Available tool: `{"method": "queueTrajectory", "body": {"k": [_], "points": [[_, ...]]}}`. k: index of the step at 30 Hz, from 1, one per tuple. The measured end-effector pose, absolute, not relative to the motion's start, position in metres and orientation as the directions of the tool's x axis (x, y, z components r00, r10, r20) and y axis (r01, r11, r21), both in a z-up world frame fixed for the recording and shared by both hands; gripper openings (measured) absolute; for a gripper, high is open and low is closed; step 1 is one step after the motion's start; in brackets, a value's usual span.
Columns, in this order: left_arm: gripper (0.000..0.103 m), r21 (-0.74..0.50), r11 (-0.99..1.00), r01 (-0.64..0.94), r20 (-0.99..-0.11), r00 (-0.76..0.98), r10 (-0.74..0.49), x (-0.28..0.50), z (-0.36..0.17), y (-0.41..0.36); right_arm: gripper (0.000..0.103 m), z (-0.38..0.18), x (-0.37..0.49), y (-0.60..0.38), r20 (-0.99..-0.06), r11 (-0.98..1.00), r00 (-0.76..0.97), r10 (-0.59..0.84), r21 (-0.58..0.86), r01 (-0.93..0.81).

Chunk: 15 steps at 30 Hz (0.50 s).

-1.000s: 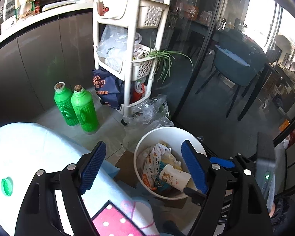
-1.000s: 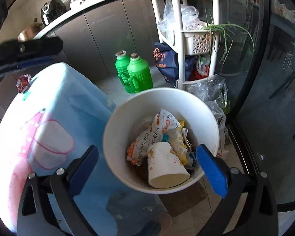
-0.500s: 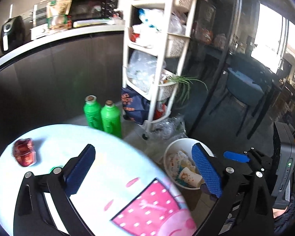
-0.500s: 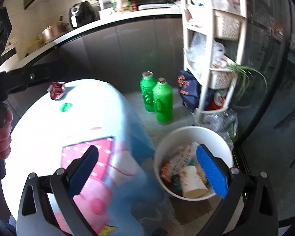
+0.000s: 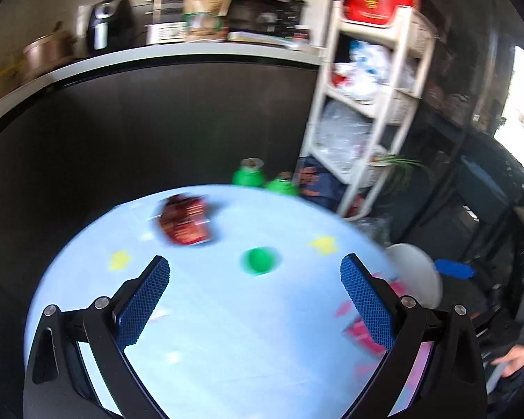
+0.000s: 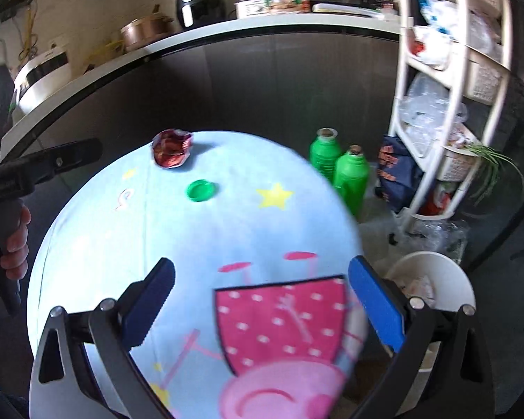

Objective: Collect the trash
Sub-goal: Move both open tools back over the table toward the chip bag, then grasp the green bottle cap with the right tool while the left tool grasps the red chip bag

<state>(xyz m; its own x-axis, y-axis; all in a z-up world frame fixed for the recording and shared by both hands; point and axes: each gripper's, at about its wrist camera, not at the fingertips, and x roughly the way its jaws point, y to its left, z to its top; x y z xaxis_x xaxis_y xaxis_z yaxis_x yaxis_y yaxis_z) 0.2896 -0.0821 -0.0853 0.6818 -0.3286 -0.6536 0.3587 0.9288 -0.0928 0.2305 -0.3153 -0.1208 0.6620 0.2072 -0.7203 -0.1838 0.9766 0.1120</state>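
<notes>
A crumpled red wrapper [image 5: 185, 221] and a green bottle cap [image 5: 260, 260] lie on the far part of the round table with the light blue cartoon cloth [image 5: 227, 331]. Both show in the right wrist view, the wrapper [image 6: 171, 147] and the cap [image 6: 201, 190]. My left gripper [image 5: 255, 300] is open and empty above the table, short of the cap. My right gripper [image 6: 262, 300] is open and empty over the pink print. The white trash bucket [image 6: 447, 279] with paper waste stands on the floor at the table's right; its rim shows in the left wrist view [image 5: 419, 276].
Two green bottles [image 6: 349, 178] stand on the floor behind the table. A white shelf trolley [image 6: 436, 97] with bags is at the right. A dark counter [image 6: 227, 70] with appliances runs behind. The left tool and hand [image 6: 14, 230] show at the left edge.
Both grippers have swung up and left from over the trash bucket to over the table. The wrapper and cap have come into closer view. Both grippers stay open.
</notes>
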Motion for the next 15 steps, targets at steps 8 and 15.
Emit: {"method": "queueTrajectory", "body": {"k": [8, 15], "points": [[0.095, -0.117, 0.964, 0.240, -0.699, 0.670, -0.252, 0.302, -0.116, 0.006, 0.086, -0.143, 0.276, -0.252, -0.763, 0.965, 0.602, 0.235, 0.107, -0.241], [0.095, -0.125, 0.962, 0.241, -0.707, 0.659, -0.257, 0.321, -0.127, 0.023, 0.067, -0.166, 0.321, -0.209, -0.790, 0.958, 0.566, 0.235, 0.091, -0.270]]}}
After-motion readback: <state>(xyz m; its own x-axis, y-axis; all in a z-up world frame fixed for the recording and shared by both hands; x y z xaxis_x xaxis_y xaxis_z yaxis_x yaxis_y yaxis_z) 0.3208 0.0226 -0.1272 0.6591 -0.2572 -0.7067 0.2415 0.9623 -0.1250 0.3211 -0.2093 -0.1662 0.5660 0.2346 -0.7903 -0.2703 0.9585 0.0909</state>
